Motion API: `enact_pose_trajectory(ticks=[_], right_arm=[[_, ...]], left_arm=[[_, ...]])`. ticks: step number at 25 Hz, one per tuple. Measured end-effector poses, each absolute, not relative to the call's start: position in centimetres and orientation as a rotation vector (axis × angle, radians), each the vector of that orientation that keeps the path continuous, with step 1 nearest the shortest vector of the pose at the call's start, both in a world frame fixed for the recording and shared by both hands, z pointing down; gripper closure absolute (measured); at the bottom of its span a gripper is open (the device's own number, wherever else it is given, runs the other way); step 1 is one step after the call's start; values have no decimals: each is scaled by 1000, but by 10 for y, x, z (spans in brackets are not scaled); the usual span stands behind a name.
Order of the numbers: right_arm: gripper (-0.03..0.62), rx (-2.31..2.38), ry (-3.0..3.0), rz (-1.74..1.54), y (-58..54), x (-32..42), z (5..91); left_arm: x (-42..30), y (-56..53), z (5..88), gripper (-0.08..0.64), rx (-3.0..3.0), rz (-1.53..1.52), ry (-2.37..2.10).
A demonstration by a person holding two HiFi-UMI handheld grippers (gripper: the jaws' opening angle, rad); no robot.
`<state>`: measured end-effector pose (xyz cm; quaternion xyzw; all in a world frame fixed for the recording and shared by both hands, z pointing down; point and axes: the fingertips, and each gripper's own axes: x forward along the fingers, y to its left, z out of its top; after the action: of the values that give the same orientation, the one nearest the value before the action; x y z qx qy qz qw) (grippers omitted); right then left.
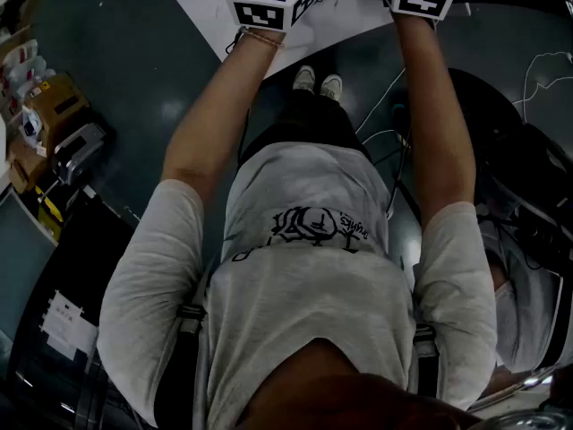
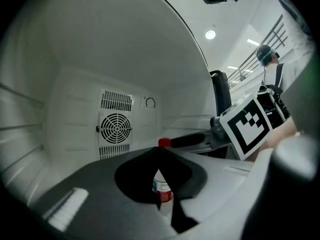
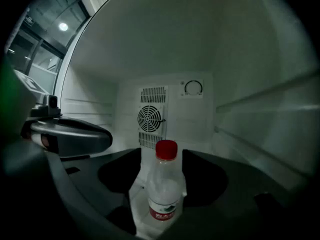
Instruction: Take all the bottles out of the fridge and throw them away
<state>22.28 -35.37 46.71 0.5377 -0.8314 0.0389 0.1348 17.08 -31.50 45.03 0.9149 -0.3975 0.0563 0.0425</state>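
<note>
Right tool (image 3: 162, 176), jaws apart, around one bottle (image 3: 164, 194); left tool (image 2: 160, 156), jaws together.

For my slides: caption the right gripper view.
Right gripper, jaws open, with a red-capped bottle between them inside the fridge.

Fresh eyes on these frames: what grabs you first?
The red-capped bottle stands upright in the white fridge, right between the open jaws of the right gripper, which are not pressing on it. Behind it, the round fan grille stands out. The left gripper is alongside, jaws shut.
</note>
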Motion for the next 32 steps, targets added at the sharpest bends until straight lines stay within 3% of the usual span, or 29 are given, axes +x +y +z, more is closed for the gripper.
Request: enact_pose_trajectory(ticks=[9, 18, 23, 32], right_arm=[[365, 1547, -2420, 133, -387, 218, 457], [434, 1584, -2402, 133, -361, 222, 457], [437, 1573, -2415, 141, -365, 225, 482], [439, 1571, -2438, 96, -326, 216, 447]], left_arm=[[171, -345, 441, 551, 2791, 189, -1226], [165, -320, 441, 551, 2794, 182, -1220], [168, -326, 462, 551, 2794, 188, -1229], [156, -295, 440, 551, 2795, 150, -1238]])
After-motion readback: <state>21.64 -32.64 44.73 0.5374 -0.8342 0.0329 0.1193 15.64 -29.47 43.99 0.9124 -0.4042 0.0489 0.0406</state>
